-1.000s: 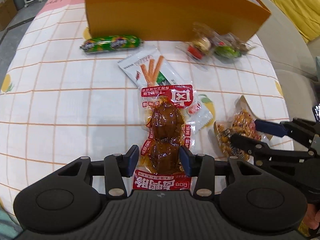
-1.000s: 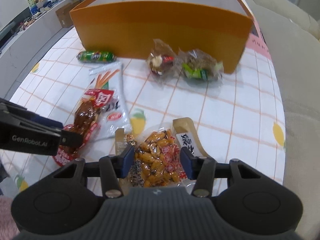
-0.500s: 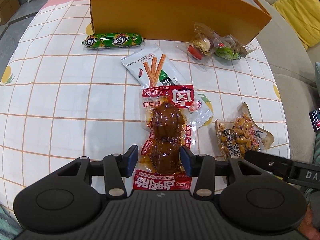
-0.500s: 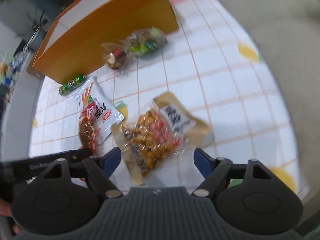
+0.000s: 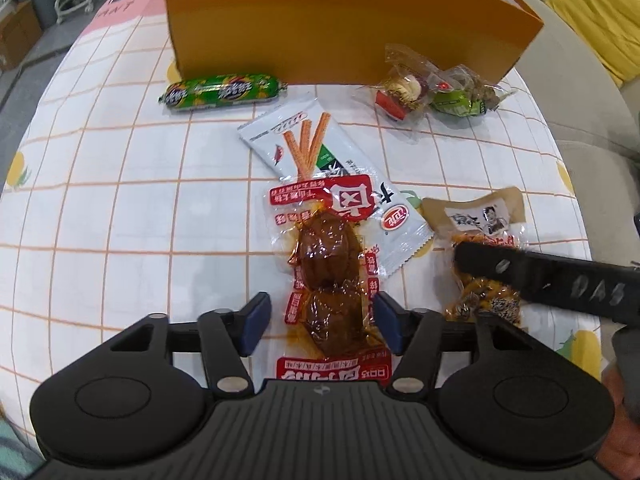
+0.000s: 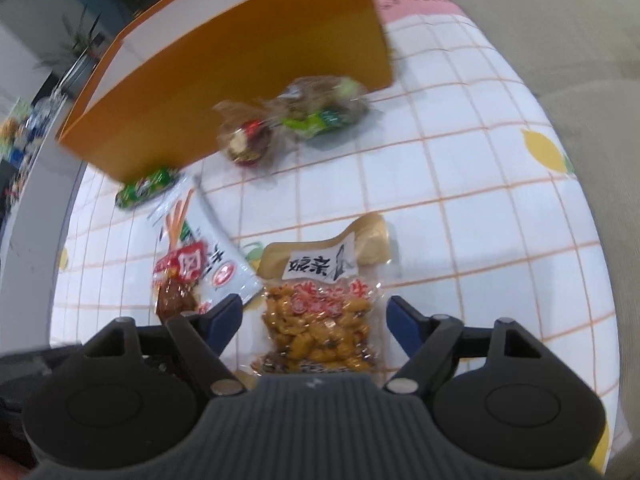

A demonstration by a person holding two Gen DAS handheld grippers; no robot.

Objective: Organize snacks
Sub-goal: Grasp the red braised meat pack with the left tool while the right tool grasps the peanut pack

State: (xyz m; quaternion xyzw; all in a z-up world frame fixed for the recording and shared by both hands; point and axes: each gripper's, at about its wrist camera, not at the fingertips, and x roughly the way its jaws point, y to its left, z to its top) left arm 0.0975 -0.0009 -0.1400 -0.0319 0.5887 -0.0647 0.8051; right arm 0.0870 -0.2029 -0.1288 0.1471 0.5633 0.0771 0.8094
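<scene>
- Left gripper (image 5: 322, 326) sits low over the tablecloth (image 5: 120, 200), jaws parted and straddling the red packet of braised meat (image 5: 328, 280); the blue pads (image 5: 256, 322) stand just off the wrapper's edges, and whether they touch it can't be told.
- That meat packet lies well in front of the orange box (image 5: 320, 20), its far end overlapping the white stick-snack packet (image 5: 320, 160).
- Right gripper (image 6: 314, 322) is spread wide, one finger on each side of the peanut bag (image 6: 320, 320), gripping nothing.
- The peanut bag lies flat well in front of the orange box's right end, just right of the white packet.
- In the left wrist view, a black finger of the right gripper crosses over the peanut bag.
- Green sausage (image 5: 222, 92) lies just in front of the box's left part.
- Two clear-wrapped sweets bundles (image 5: 432, 92) rest side by side, close in front of the box's right corner.
</scene>
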